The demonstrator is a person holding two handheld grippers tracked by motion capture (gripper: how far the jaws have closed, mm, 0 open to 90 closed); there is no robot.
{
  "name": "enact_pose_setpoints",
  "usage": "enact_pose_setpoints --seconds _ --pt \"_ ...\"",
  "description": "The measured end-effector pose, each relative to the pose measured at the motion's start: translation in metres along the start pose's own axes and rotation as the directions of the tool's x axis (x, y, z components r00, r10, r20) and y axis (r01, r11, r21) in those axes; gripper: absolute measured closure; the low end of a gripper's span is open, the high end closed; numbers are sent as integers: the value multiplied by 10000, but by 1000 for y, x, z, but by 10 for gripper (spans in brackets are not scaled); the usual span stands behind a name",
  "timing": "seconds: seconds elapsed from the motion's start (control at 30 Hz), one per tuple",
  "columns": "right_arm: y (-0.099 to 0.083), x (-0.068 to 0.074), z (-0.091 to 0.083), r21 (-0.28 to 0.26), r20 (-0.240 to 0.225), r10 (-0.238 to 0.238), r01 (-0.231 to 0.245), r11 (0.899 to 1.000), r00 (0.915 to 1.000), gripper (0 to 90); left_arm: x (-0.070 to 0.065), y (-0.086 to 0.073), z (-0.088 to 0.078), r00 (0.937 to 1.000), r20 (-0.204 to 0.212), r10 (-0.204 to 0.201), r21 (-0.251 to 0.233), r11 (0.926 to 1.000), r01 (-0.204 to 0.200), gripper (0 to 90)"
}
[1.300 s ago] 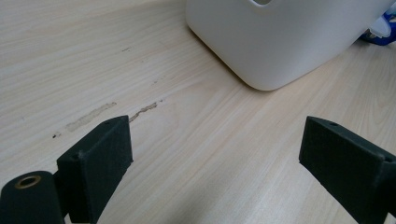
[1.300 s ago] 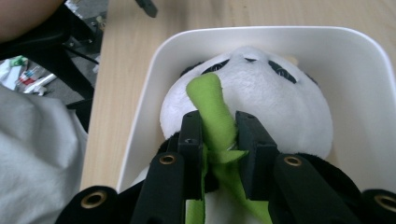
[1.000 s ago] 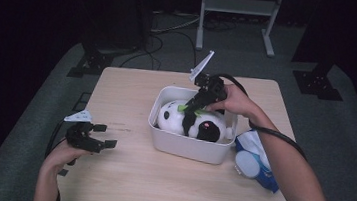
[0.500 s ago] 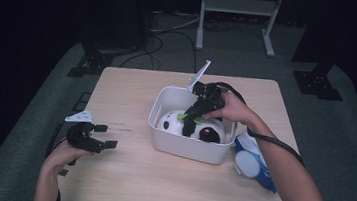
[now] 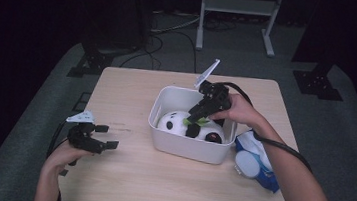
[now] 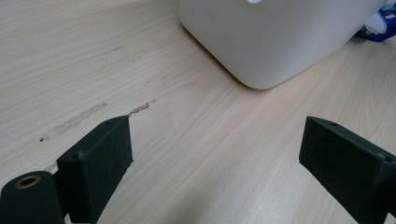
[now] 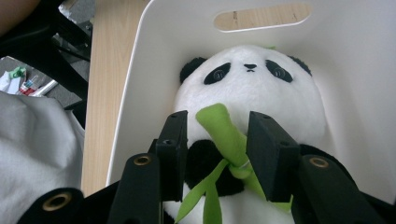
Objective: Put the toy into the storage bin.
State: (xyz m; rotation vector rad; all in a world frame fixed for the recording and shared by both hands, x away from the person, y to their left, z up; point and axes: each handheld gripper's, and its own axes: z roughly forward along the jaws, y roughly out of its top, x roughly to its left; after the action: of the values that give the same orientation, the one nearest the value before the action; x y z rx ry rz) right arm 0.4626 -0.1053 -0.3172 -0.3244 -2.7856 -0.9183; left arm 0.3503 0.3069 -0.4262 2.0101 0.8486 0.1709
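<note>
A stuffed panda (image 7: 252,88) lies face up inside a white bin (image 7: 140,93), with a green bamboo sprig (image 7: 224,135) on its chest. My right gripper (image 7: 217,123) reaches down into the bin (image 5: 181,148), and its jaws have just been opening. The sprig stands between them, with a gap at the left jaw. From above, that gripper (image 5: 195,122) hangs over the panda (image 5: 179,122). My left gripper (image 5: 109,137) rests open and empty over the table's left part, and its jaws (image 6: 215,140) point at the bin's corner (image 6: 261,46).
A blue and white soft item (image 5: 255,161) lies on the table just right of the bin, under my right forearm. Bare wooden tabletop (image 5: 131,95) surrounds the bin on its left and front. A metal stand (image 5: 236,6) is on the floor beyond the table.
My right gripper has sunk a little lower over the panda in the bin, and its jaws have spread apart around the green sprig. The left gripper has stayed put.
</note>
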Motion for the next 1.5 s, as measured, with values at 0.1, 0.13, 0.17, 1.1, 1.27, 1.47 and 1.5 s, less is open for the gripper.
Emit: enact_pose_setpoints --seconds 0.1,0.13,0.17,1.1,1.27,1.47,1.5 --pt "-4 2 -6 -145 64 70 -69 9999 10000 562 -1 0 0 10000 15 -23 -22 10000 23 84" --pt "-4 2 -6 -145 64 70 -69 9999 10000 562 -1 0 0 10000 15 -23 -22 10000 23 84" --pt "-5 2 -8 -212 84 131 -129 9997 9999 561 -1 0 0 10000 24 -14 -24 10000 14 84" --pt "-54 34 -70 -1401 997 774 -630 9881 9920 504 -9 0 -3 9999 -33 146 36 9999 -146 84" --pt "-63 37 -78 -1538 1145 923 -742 9853 9891 500 -8 -2 -3 10000 -47 67 39 10000 -67 84" --pt "-74 39 -85 -1714 1264 1138 -913 9810 9854 495 -8 -1 -3 10000 -60 71 -26 10000 -71 84" --pt "-74 39 -85 -1714 1264 1138 -913 9810 9854 495 -8 -1 -3 10000 -60 71 -26 10000 -71 84"
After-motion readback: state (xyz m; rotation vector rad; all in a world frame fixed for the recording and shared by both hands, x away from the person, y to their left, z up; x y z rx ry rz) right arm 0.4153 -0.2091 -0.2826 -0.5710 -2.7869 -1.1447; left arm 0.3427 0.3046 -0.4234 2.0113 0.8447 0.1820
